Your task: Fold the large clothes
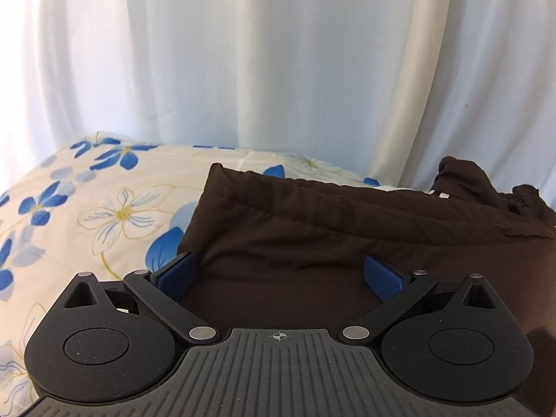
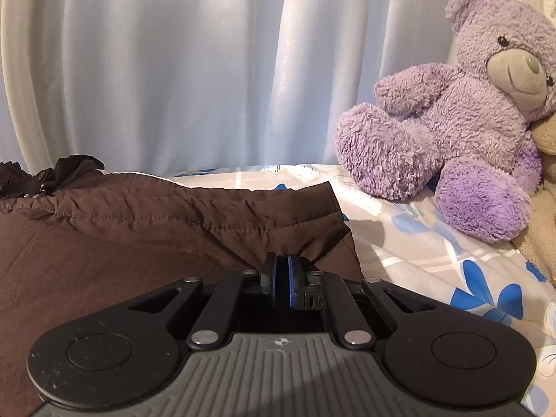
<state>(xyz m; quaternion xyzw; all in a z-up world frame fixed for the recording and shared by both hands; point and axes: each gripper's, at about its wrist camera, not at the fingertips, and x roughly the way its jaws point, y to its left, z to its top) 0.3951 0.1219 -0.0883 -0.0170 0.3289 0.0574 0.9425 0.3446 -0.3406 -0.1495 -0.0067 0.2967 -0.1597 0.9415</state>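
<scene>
A large dark brown quilted garment (image 1: 347, 222) lies on a floral bedsheet (image 1: 104, 208), its stitched hem toward the curtain. My left gripper (image 1: 279, 272) hovers over its left part, open wide, blue pads (image 1: 384, 278) on either side of a flat stretch of the fabric without pressing it. In the right wrist view the same garment (image 2: 139, 229) fills the left half. My right gripper (image 2: 282, 274) is shut near the garment's right edge, and the cloth puckers up into its blue pads (image 2: 295, 278). A bunched collar or hood (image 2: 52, 173) sits at the far left.
A white curtain (image 1: 243, 52) hangs right behind the bed. A purple teddy bear (image 2: 469, 121) sits on the bedsheet (image 2: 434, 260) at the right, with a beige plush toy (image 2: 545, 208) beside it. Bare sheet shows left of the garment.
</scene>
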